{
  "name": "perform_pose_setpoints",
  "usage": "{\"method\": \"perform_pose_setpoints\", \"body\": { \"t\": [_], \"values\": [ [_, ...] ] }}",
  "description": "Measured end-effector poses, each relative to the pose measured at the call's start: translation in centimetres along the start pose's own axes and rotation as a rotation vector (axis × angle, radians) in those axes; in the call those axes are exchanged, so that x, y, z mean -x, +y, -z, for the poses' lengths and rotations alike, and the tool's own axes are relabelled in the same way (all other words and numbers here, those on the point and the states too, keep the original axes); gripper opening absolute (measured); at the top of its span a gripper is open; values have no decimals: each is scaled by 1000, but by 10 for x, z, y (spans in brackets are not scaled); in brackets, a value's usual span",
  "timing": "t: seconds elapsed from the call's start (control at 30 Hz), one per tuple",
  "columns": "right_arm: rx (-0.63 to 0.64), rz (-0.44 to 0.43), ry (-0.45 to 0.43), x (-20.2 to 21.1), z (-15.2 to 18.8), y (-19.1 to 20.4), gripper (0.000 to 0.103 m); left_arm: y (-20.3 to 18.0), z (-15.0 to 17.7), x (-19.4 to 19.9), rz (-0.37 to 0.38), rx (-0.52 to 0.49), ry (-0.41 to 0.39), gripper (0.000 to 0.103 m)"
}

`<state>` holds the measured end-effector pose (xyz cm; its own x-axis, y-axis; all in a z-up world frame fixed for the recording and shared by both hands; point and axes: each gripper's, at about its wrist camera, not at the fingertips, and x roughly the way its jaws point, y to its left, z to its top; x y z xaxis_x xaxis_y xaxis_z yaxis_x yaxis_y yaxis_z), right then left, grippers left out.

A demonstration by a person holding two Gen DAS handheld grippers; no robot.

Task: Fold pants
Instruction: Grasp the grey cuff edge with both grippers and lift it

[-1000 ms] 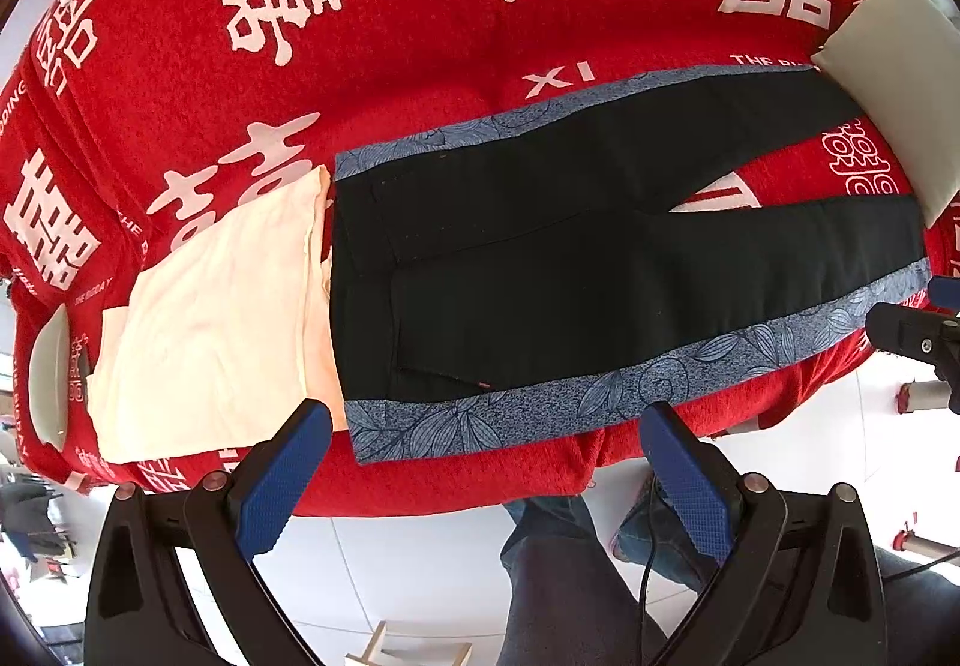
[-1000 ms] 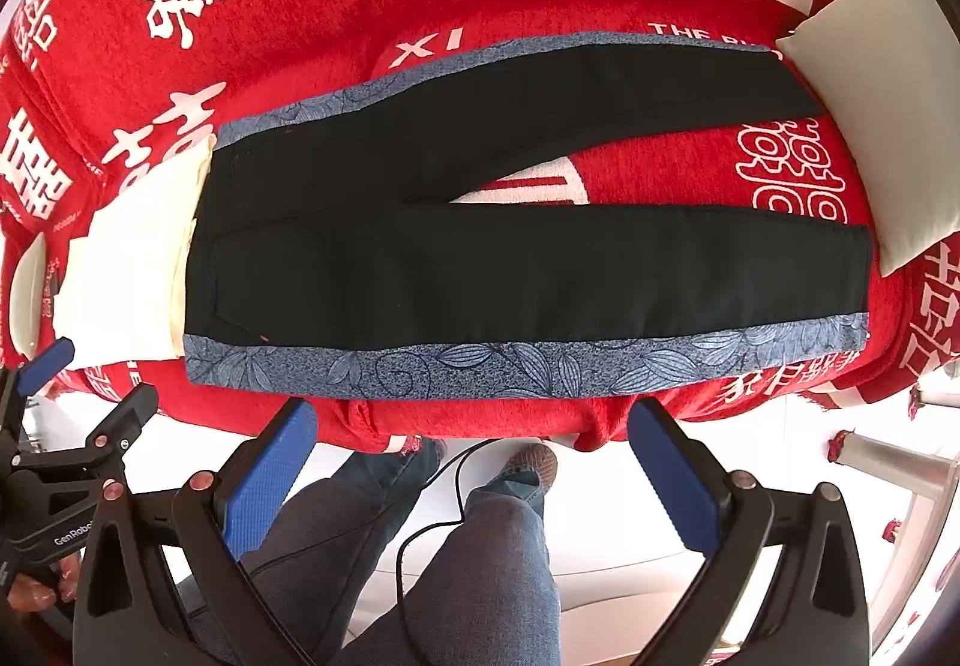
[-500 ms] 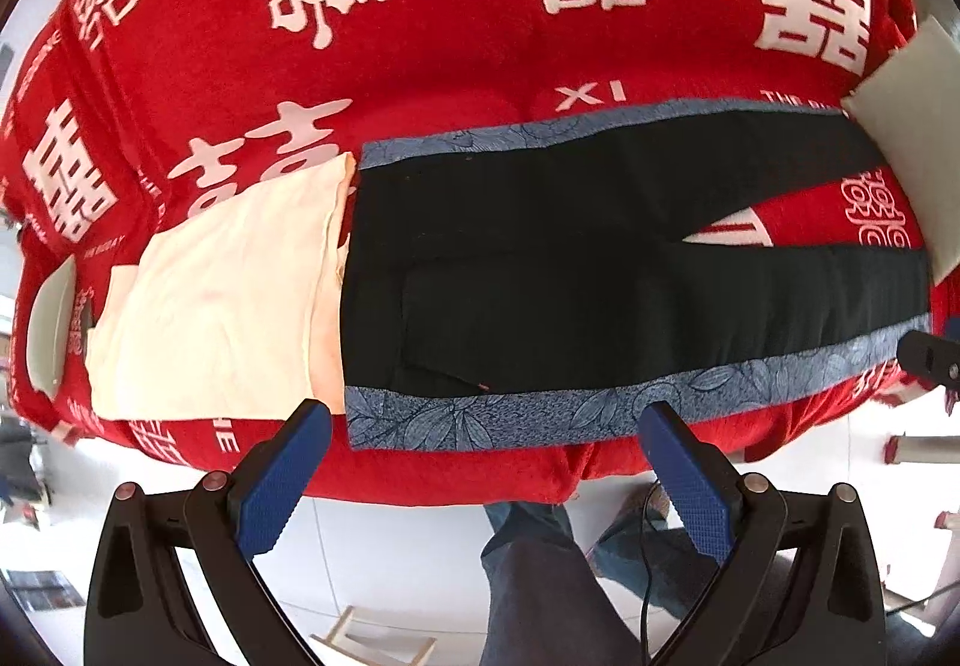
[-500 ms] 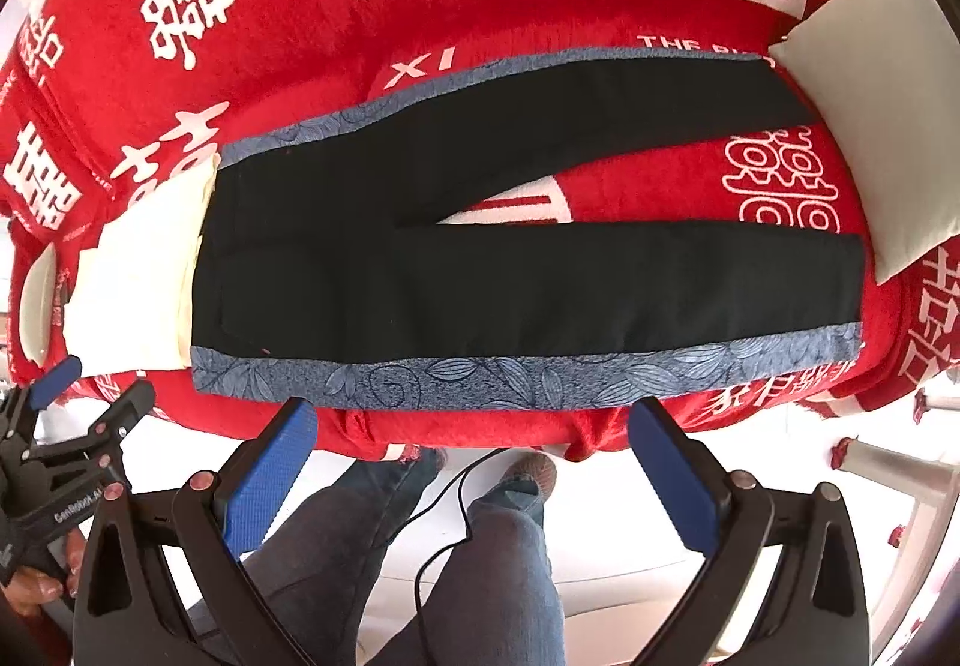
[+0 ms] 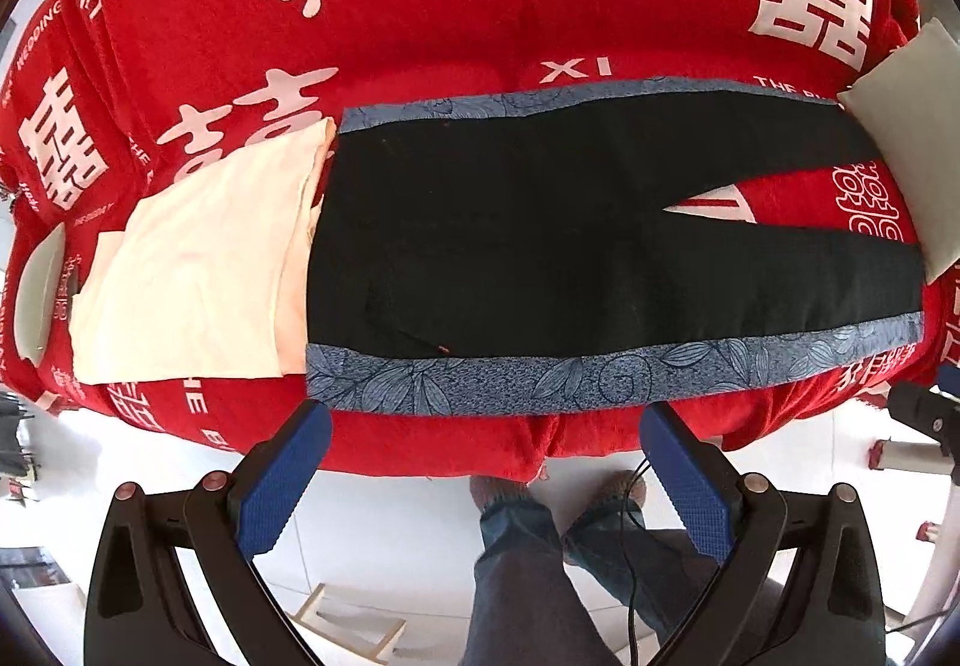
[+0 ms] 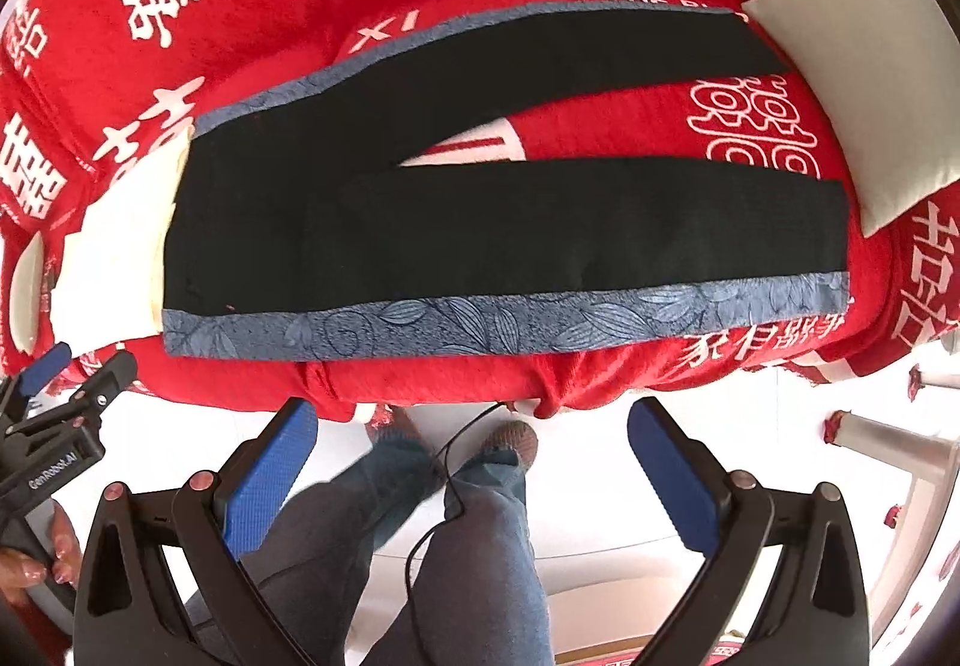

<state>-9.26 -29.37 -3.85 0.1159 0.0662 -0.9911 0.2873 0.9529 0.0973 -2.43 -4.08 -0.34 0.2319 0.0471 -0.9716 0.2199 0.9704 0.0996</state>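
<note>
Black pants [image 5: 540, 246] with blue leaf-patterned side stripes lie flat on a red sofa, waist to the left, legs spread in a narrow V to the right. They also show in the right wrist view [image 6: 480, 222]. My left gripper [image 5: 486, 462] is open and empty, held off the sofa's front edge below the near stripe. My right gripper [image 6: 474, 456] is open and empty, also in front of the sofa edge. The left gripper shows at the left edge of the right wrist view [image 6: 54, 414].
A folded cream garment [image 5: 204, 270] lies against the waistband on the left. A pale cushion [image 6: 864, 90] sits by the leg hems on the right. The red sofa cover [image 5: 420, 6] has white characters. The person's legs [image 6: 456, 546] stand on white floor below.
Both grippers have moved a little closer to the sofa and shifted, so the pants fill more of each view. The pants have not moved.
</note>
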Motion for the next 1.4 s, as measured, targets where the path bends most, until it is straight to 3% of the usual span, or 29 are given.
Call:
{"method": "perform_pose_setpoints", "body": {
  "t": [0.4, 0.5, 0.73, 0.8, 0.83, 0.9, 0.97, 1.13, 1.37, 1.4],
  "values": [
    [-17, 3, 26, -66, 5, 34, 103, 37, 10, -75, 102, 57, 72, 103],
    [-57, -76, 18, -87, 8, 39, 103, 51, 15, -101, 133, 101, 61, 103],
    [-221, -481, 0, -152, 11, 43, 101, 86, 26, -158, 313, 311, 45, 103],
    [-259, -554, 1, -170, 10, 45, 92, 90, 27, -169, 355, 337, 35, 97],
    [-279, -587, 12, -182, 11, 46, 78, 91, 27, -174, 365, 341, 34, 89],
    [-331, -637, 30, -202, 16, 44, 70, 92, 29, -182, 378, 342, 41, 88],
    [-366, -686, 46, -214, 26, 42, 70, 93, 34, -186, 385, 346, 40, 88],
    [-381, -702, 79, -237, 50, 32, 70, 94, 45, -189, 420, 357, 55, 88],
    [-445, -819, 8, -250, 42, 24, 70, 87, 58, -194, 497, 354, 111, 88],
    [-451, -833, 7, -249, 43, 24, 64, 86, 60, -196, 502, 359, 122, 88]
  ]
}}
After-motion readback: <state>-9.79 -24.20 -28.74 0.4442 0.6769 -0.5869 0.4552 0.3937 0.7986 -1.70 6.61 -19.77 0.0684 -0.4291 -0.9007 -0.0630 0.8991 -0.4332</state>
